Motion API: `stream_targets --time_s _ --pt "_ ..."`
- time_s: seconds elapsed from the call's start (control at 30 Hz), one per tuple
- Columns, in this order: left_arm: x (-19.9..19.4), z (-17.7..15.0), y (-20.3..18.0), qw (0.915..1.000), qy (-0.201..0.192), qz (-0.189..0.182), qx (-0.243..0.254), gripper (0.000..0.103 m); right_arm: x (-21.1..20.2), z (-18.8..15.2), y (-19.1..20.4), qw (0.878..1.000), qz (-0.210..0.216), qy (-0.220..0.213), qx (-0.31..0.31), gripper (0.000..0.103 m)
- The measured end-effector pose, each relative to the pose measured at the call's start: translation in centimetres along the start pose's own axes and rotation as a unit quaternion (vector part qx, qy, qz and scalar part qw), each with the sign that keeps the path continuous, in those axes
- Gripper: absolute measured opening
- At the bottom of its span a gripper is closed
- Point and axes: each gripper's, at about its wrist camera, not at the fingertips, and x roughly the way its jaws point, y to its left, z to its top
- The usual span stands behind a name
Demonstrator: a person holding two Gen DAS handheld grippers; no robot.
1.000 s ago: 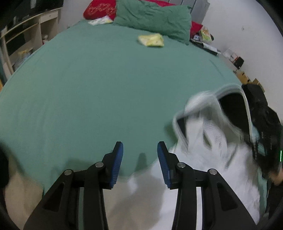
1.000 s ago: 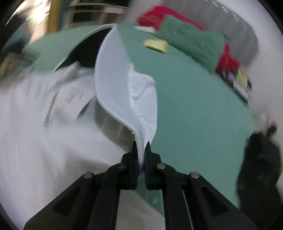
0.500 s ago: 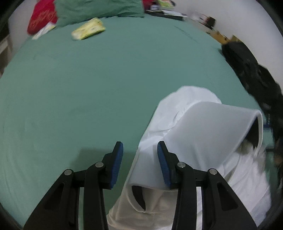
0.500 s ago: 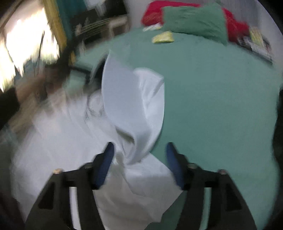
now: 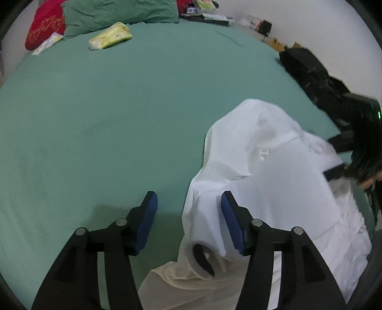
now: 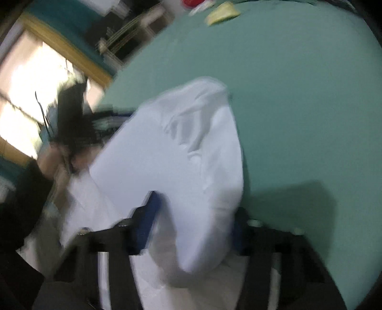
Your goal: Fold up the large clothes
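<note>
White garment (image 5: 267,167) bunched on green bed (image 5: 107,119), left gripper (image 5: 188,209) opening, pads clear of cloth, right gripper (image 6: 193,221) closing around a fold (blurry, grip unclear)

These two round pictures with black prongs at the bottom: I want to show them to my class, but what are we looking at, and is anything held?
A person holds a two-finger gripper in each hand, each with a fisheye camera looking along its fingers. The left gripper is opening, white garment edge between its jaws, unpressed. The right gripper is closing around a fold of the garment; blur hides whether it grips. The garment lies on a green bed sheet, with a yellow packet and pillows beyond.
</note>
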Motion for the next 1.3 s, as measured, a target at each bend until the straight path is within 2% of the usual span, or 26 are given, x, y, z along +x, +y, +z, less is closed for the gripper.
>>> stream_targets --time_s 0.03,0.1,0.17,0.2,0.23,0.3,0.33,0.37,0.4,0.47,0.5,0.53,0.6,0.67,0.73,0.77,0.87,0.93,1.0,1.13,1.2,1.3 --pt "0.0 -0.1 0.0 1.0000 0.000 -0.002 0.002 0.061 0.1 0.3 0.9 1.000 -0.012 0.008 -0.020 0.023" --pt "0.0 0.0 -0.2 1.0000 0.005 -0.005 0.005 0.061 -0.4 1.0 2.4 0.996 -0.062 -0.003 -0.060 0.021" --pt "-0.3 0.1 -0.3 0.9998 0.014 -0.011 0.012 0.056 -1.6 1.8 4.2 0.984 -0.140 -0.038 -0.108 0.020" --pt "-0.4 0.2 -0.5 0.9996 0.016 -0.017 0.018 0.031 -2.2 2.2 5.0 0.973 -0.181 -0.055 -0.133 0.019" --pt "-0.6 0.4 -0.7 0.9995 0.016 -0.013 0.023 0.024 -2.7 2.6 6.3 0.956 -0.228 -0.079 -0.166 0.019" --pt "-1.5 0.4 -1.3 0.9989 -0.006 0.022 0.041 0.019 -3.0 2.8 8.0 0.922 -0.297 -0.107 -0.224 0.019" --pt "-2.2 0.3 -1.8 0.9970 -0.031 0.046 0.055 0.018 -2.4 2.4 8.9 0.894 -0.340 -0.117 -0.267 0.019" --pt "-3.4 0.0 -2.4 0.9919 -0.073 0.081 0.064 0.018 -1.6 1.9 9.5 0.872 -0.370 -0.119 -0.298 0.019" --pt "-4.0 -0.4 -2.6 0.9892 -0.091 0.095 0.065 0.018 -0.4 1.0 10.1 0.847 -0.400 -0.117 -0.330 0.019" --pt "-4.6 -1.5 -3.3 0.9864 -0.103 0.114 0.058 0.018 1.7 -1.0 11.0 0.812 -0.429 -0.117 -0.377 0.019" --pt "-4.6 -2.1 -3.7 0.9856 -0.102 0.120 0.061 0.018 2.2 -2.0 11.1 0.798 -0.441 -0.119 -0.393 0.019" --pt "-4.5 -2.9 -4.4 0.9842 -0.100 0.128 0.070 0.019 2.9 -3.0 11.4 0.789 -0.448 -0.121 -0.402 0.019" --pt "-4.7 -4.7 -5.9 0.9792 -0.101 0.151 0.091 0.019 3.8 -5.0 12.3 0.766 -0.466 -0.133 -0.422 0.019" --pt "-5.5 -6.0 -7.0 0.9765 -0.105 0.160 0.100 0.019 4.3 -6.8 13.6 0.750 -0.475 -0.138 -0.438 0.020" --pt "-6.8 -7.0 -7.9 0.9754 -0.110 0.163 0.099 0.019 3.8 -8.6 14.5 0.745 -0.478 -0.140 -0.445 0.020" --pt "-7.7 -7.6 -7.8 0.9750 -0.115 0.163 0.097 0.019 3.3 -9.2 14.8 0.747 -0.476 -0.140 -0.442 0.020" --pt "-9.9 -9.0 -8.4 0.9747 -0.125 0.164 0.087 0.019 1.1 -10.1 16.2 0.768 -0.462 -0.152 -0.416 0.020" --pt "-11.2 -10.1 -9.1 0.9767 -0.125 0.155 0.081 0.019 -0.2 -10.9 16.8 0.787 -0.445 -0.156 -0.398 0.020" --pt "-12.2 -11.2 -9.5 0.9806 -0.122 0.136 0.070 0.019 -0.9 -12.2 17.6 0.799 -0.435 -0.155 -0.385 0.020" --pt "-14.0 -13.7 -10.6 0.9835 -0.105 0.128 0.073 0.019 -0.8 -14.5 18.5 0.821 -0.407 -0.115 -0.383 0.020" --pt "-14.7 -15.3 -11.1 0.9848 -0.093 0.126 0.075 0.019 -1.0 -15.7 18.7 0.840 -0.386 -0.095 -0.368 0.020" --pt "-15.4 -18.0 -11.7 0.9865 -0.069 0.126 0.078 0.019 -0.7 -18.1 19.2 0.854 -0.371 -0.068 -0.359 0.020"
